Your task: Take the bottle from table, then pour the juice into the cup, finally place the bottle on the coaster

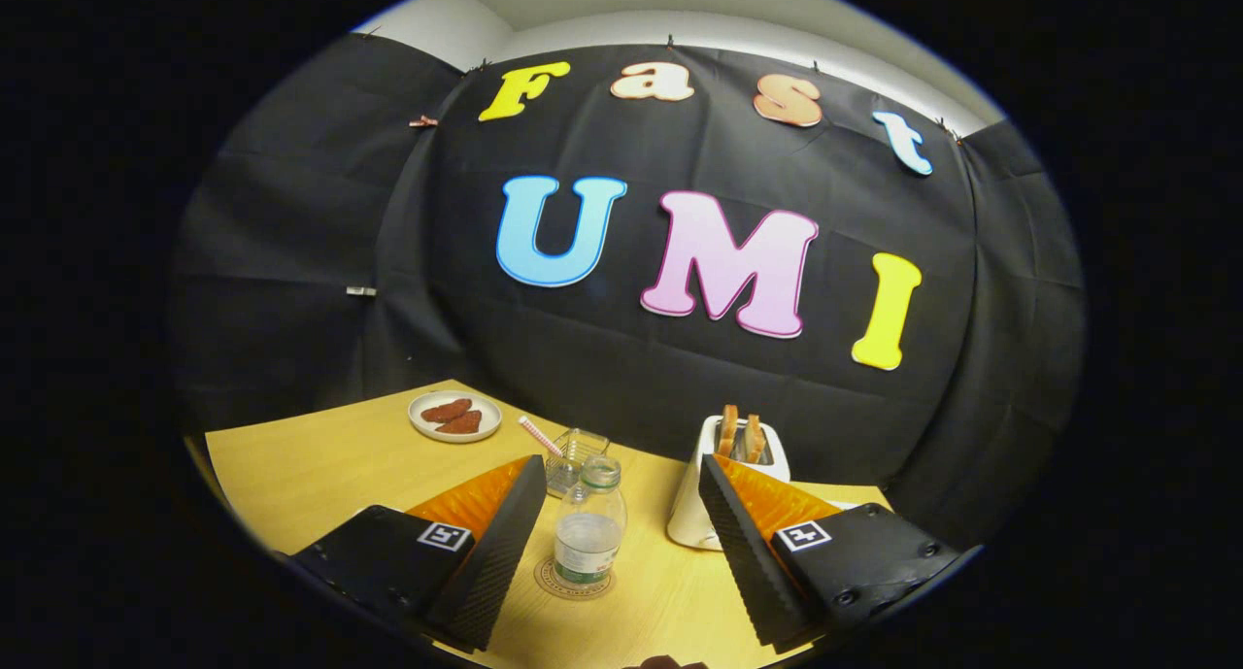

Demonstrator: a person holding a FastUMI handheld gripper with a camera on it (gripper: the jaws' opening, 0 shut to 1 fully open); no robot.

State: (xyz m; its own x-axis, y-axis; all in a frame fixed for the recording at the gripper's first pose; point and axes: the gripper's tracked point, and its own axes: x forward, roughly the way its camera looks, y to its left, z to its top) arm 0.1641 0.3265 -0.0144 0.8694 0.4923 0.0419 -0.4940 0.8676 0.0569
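Observation:
A clear plastic bottle (pixel 589 523) with some liquid in it stands upright on a round coaster (pixel 573 580) on the wooden table (pixel 320 465). My gripper (pixel 621 475) is open, its two fingers spread wide to either side of the bottle without touching it. The bottle sits between the fingers, closer to the left one. Just beyond the bottle stands a clear glass cup (pixel 575 457) with a striped straw (pixel 540 436) in it.
A white toaster (pixel 701 499) holding two slices of toast stands beyond the right finger. A white plate (pixel 454 417) with brown food pieces lies at the table's far left corner. The black cloth wall rises right behind the table.

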